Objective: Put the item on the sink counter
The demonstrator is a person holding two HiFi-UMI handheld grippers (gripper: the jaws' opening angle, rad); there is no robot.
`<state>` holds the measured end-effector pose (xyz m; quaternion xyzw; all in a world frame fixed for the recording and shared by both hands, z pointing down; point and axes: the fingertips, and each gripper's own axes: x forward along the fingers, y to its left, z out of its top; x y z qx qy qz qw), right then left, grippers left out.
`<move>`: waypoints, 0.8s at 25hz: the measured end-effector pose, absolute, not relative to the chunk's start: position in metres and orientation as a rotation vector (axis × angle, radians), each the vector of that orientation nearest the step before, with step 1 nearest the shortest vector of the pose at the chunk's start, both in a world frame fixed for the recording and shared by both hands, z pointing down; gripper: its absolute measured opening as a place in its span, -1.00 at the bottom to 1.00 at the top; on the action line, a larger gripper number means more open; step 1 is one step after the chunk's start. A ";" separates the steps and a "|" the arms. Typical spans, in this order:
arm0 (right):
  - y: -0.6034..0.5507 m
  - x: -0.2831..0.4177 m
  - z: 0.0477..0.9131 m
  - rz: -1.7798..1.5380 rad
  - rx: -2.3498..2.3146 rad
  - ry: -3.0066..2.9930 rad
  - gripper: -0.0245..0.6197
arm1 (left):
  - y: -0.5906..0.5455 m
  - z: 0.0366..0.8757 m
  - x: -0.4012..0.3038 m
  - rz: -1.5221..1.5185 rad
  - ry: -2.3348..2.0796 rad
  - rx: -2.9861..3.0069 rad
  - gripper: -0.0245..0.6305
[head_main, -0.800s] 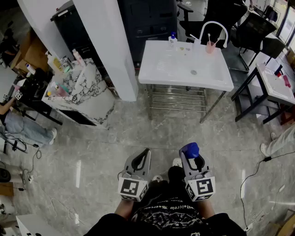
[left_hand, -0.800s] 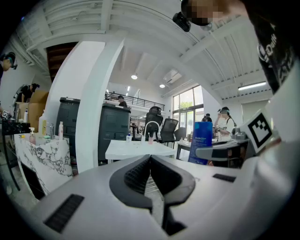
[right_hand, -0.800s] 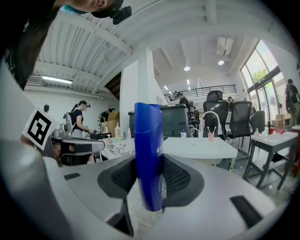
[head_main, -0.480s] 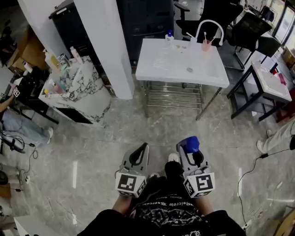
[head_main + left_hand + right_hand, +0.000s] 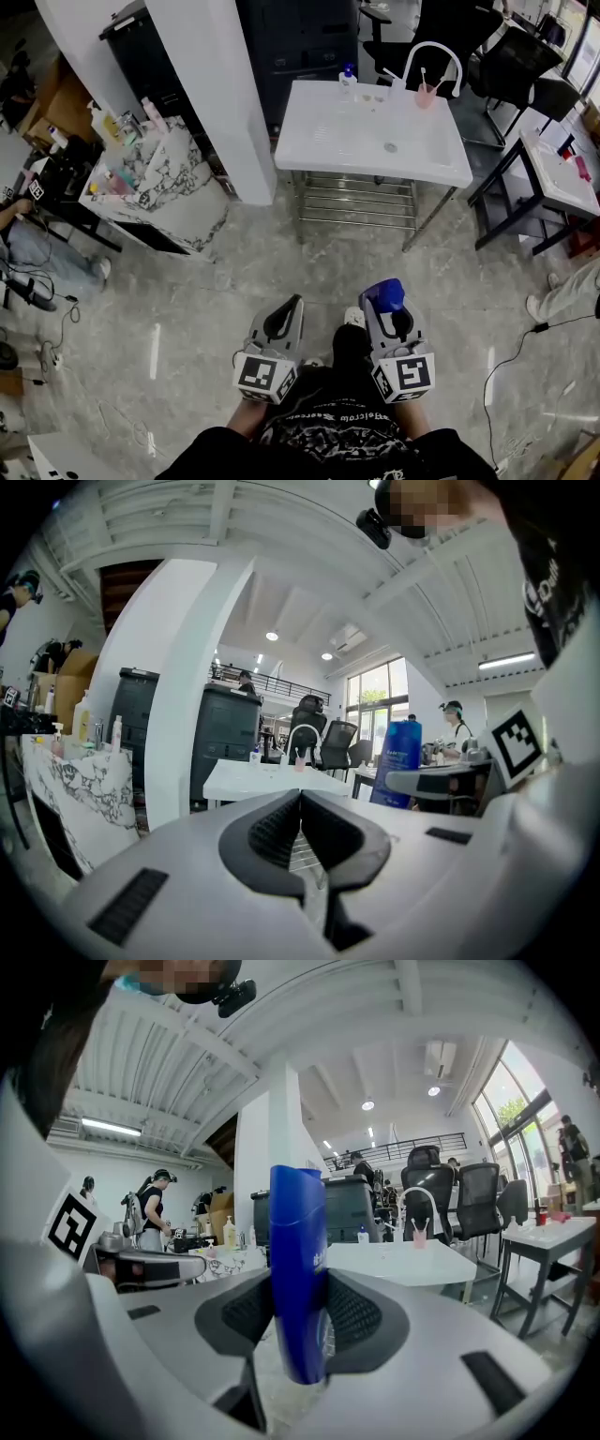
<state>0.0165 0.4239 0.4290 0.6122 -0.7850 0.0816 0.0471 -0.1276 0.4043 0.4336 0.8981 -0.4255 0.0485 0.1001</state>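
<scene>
A blue bottle (image 5: 298,1274) stands upright between the pads of my right gripper (image 5: 386,302), which is shut on it; its blue top (image 5: 386,296) pokes out ahead of the jaws in the head view. My left gripper (image 5: 285,321) is held beside it, shut and empty, pads touching (image 5: 300,822). Both are low in front of me, over grey floor. The white sink counter (image 5: 375,131) stands several steps ahead, with a curved white faucet (image 5: 433,58), a pink cup (image 5: 427,94) and a small pump bottle (image 5: 349,79) at its far edge.
A marble-patterned table (image 5: 164,183) crowded with bottles stands to the left beside a white pillar (image 5: 216,94). A dark-legged white table (image 5: 553,173) is at the right, office chairs (image 5: 525,66) behind the sink. A metal rack (image 5: 356,202) sits under the counter. Cables lie on the floor.
The view has shifted slightly between frames while both grippers stayed held low in front of me, the blue bottle still gripped. The sink counter sits about as far away as before.
</scene>
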 end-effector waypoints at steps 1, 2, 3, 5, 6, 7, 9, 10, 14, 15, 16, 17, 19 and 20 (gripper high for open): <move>0.416 0.021 0.431 0.250 1.860 -2.395 -0.43 | 0.398 0.435 -0.124 0.135 -1.261 2.642 -0.90; 0.408 0.025 0.433 0.250 1.851 -2.395 -0.43 | 0.391 0.436 -0.121 0.133 -1.265 2.633 -0.90; 0.400 0.029 0.435 0.252 1.842 -2.396 -0.43 | 0.385 0.438 -0.117 0.139 -1.267 2.629 -0.90; 0.382 0.037 0.438 0.257 1.822 -2.400 -0.43 | 0.371 0.441 -0.108 0.163 -1.271 2.633 -0.90; 0.372 0.042 0.439 0.260 1.815 -2.402 -0.43 | 0.363 0.441 -0.103 0.174 -1.272 2.635 -0.90; 0.360 0.047 0.439 0.263 1.808 -2.405 -0.43 | 0.354 0.440 -0.097 0.179 -1.274 2.634 -0.90; 0.338 0.057 0.439 0.269 1.791 -2.414 -0.43 | 0.335 0.437 -0.086 0.178 -1.287 2.626 -0.90; 0.328 0.062 0.439 0.270 1.777 -2.422 -0.43 | 0.326 0.436 -0.081 0.176 -1.299 2.622 -0.90; 0.292 0.084 0.440 0.244 1.698 -2.449 -0.43 | 0.290 0.432 -0.058 0.159 -1.362 2.603 -0.90; 0.283 0.090 0.440 0.235 1.681 -2.456 -0.43 | 0.281 0.432 -0.052 0.161 -1.377 2.599 -0.90; 0.274 0.096 0.439 0.228 1.668 -2.466 -0.43 | 0.273 0.433 -0.047 0.163 -1.393 2.596 -0.90; 0.266 0.102 0.439 0.223 1.656 -2.477 -0.43 | 0.265 0.434 -0.041 0.164 -1.410 2.590 -0.90; 0.249 0.114 0.440 0.220 1.635 -2.495 -0.43 | 0.250 0.436 -0.030 0.156 -1.439 2.569 -0.90; 0.243 0.120 0.441 0.222 1.623 -2.502 -0.43 | 0.244 0.437 -0.025 0.150 -1.451 2.558 -0.90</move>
